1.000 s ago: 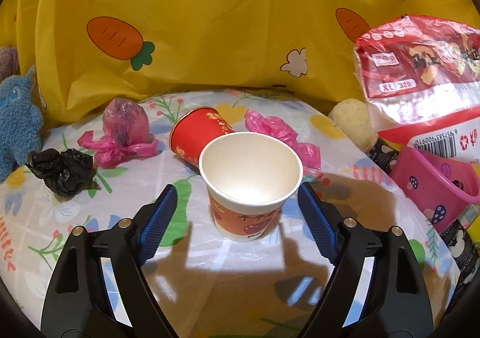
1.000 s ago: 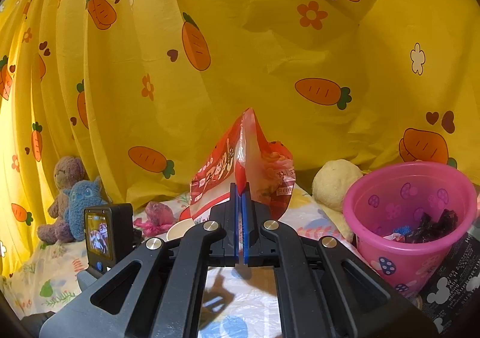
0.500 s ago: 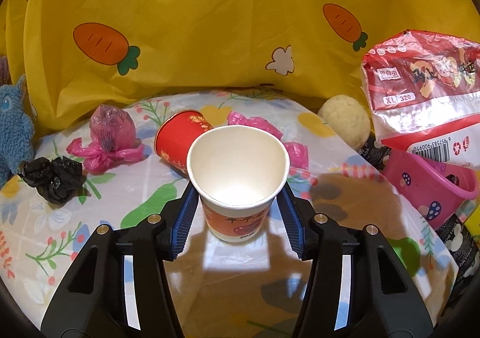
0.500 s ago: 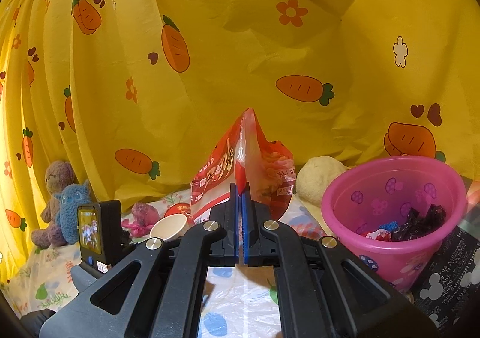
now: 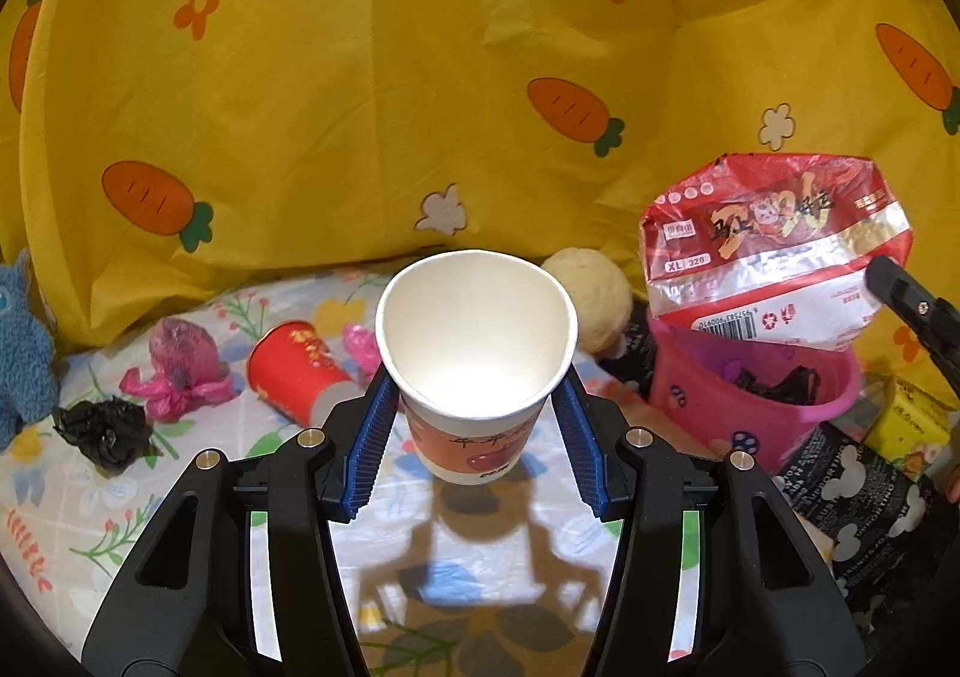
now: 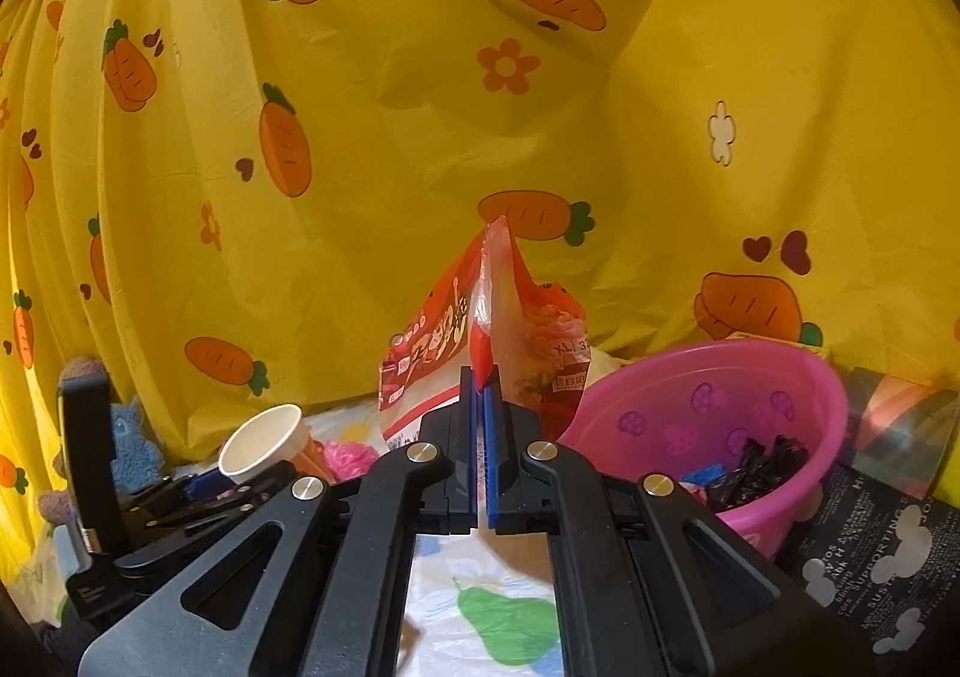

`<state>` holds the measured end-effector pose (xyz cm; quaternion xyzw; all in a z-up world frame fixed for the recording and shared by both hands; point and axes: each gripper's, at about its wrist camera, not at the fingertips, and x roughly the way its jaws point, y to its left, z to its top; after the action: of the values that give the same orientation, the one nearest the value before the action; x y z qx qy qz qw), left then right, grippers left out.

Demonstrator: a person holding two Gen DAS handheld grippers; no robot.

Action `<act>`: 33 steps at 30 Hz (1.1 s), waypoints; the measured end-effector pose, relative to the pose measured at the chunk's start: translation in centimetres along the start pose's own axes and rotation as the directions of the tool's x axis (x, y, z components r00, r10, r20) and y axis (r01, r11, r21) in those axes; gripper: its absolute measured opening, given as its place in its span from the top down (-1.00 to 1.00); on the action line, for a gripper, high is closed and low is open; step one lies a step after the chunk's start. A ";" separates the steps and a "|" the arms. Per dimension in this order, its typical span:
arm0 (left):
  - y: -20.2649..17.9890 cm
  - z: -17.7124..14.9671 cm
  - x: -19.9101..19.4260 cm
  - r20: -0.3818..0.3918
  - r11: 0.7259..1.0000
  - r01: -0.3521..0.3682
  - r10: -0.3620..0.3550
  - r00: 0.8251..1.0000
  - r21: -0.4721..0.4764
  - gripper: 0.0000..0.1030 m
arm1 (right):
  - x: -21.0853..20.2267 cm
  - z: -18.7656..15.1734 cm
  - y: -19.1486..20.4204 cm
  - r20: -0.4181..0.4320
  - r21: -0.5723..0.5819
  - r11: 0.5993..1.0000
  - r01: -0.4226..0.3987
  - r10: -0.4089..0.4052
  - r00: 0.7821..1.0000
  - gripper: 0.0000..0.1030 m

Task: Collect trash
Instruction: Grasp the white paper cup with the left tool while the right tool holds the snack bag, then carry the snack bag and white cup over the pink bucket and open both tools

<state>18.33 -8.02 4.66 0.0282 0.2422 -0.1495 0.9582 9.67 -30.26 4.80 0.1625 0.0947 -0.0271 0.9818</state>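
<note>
Trash is hanging over the pink bin (image 5: 726,407): your right gripper (image 6: 480,386) is pinching the red wrapper (image 5: 774,242) above it, your left gripper (image 5: 474,407) is clamping the paper cup (image 5: 474,353) beside it. Squeezing harder risks crushing the cup; it could slip.

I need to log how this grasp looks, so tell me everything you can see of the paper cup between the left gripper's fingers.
The paper cup is white inside and empty, with an orange-red printed band and a white base outside. It sits upright, slightly tilted, mouth open toward the camera, lifted clear of the floral tablecloth. The left gripper grips its sides with blue ribbed fingers; nothing else touches it.
</note>
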 end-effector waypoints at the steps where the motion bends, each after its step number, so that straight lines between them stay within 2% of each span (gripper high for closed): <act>1: -0.6 0.3 0.0 0.004 1.000 0.019 -0.019 1.000 0.005 0.00 | -0.1 0.3 -0.8 0.006 0.009 1.000 0.024 -0.024 1.000 0.95; 5: -3.4 1.4 0.8 0.006 0.995 0.092 -0.092 0.996 0.035 0.00 | 0.1 1.2 -4.1 0.008 0.039 0.991 0.130 -0.130 0.991 0.95; 13: -8.3 2.3 3.5 -0.006 0.974 0.214 -0.214 0.977 0.077 0.00 | 2.9 0.3 -9.1 -0.106 0.073 0.960 0.269 -0.261 0.960 0.95; 21: -11.8 2.4 6.3 -0.042 0.949 0.300 -0.297 0.954 0.093 0.00 | 6.1 -0.7 -10.6 -0.188 0.067 0.951 0.301 -0.284 0.940 0.94; 25: -12.7 2.2 7.4 -0.057 0.942 0.323 -0.319 0.946 0.094 0.00 | 7.3 -0.9 -10.8 -0.218 0.063 0.960 0.273 -0.253 0.942 0.94; 27: -13.0 2.2 7.8 -0.063 0.938 0.334 -0.330 0.942 0.092 0.00 | 7.5 -1.0 -11.1 -0.222 0.072 0.961 0.268 -0.246 0.943 0.54; 28: -13.1 2.1 8.1 -0.065 0.936 0.340 -0.335 0.940 0.092 0.00 | 7.3 -1.1 -11.3 -0.213 0.079 0.958 0.275 -0.253 0.944 -0.02; 29: -13.2 2.1 8.3 -0.063 0.935 0.342 -0.337 0.939 0.093 0.00 | 6.9 -1.1 -11.4 -0.194 0.082 0.954 0.288 -0.268 0.944 -0.19; 33: -13.5 2.3 9.1 -0.065 0.932 0.351 -0.346 0.936 0.087 0.00 | 5.9 -1.1 -12.0 -0.171 0.086 0.940 0.332 -0.314 0.934 -0.19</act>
<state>22.93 -23.67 2.62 0.0348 0.2591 -0.3280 0.9078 14.26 -41.39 -1.10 0.2016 0.1942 -0.1808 0.9429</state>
